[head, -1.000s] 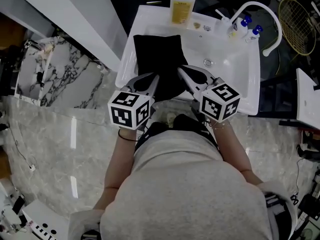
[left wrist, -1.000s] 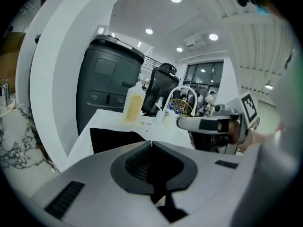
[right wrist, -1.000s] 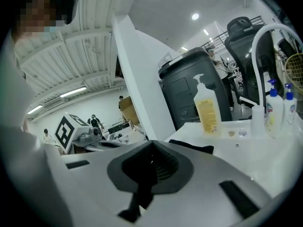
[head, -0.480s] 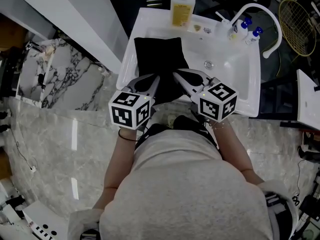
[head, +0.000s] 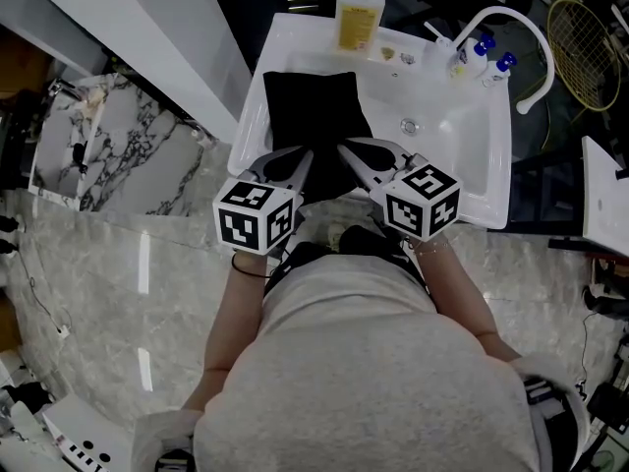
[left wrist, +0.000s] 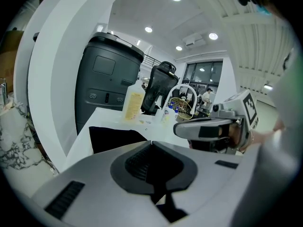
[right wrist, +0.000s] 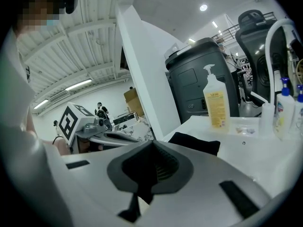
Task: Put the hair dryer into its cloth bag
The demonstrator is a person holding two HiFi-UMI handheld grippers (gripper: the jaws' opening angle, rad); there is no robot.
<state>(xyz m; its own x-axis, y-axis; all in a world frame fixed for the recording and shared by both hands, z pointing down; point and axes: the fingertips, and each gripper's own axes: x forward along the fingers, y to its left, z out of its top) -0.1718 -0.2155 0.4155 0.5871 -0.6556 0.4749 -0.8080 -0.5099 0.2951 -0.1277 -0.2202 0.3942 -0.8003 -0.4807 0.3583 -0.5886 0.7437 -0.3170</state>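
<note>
A black cloth bag (head: 314, 106) lies flat on the left side of the white sink (head: 472, 155); it also shows in the left gripper view (left wrist: 113, 136) and the right gripper view (right wrist: 194, 143). No hair dryer is visible in any view. My left gripper (head: 308, 152) is shut, its tip over the bag's near end. My right gripper (head: 344, 147) is shut too and sits close beside it, angled in from the right. In their own views the left gripper (left wrist: 151, 143) and right gripper (right wrist: 152, 142) show closed jaws with nothing between them.
A yellow soap bottle (head: 357, 13) stands on the sink's far rim. A white curved faucet (head: 511, 28) and two blue-capped bottles (head: 491, 62) are at the far right. The drain (head: 410, 124) lies right of the bag. A marble counter (head: 128, 146) is on the left.
The right gripper has edged slightly left toward the left one and rolled a little. The left gripper and the bag have not moved.
</note>
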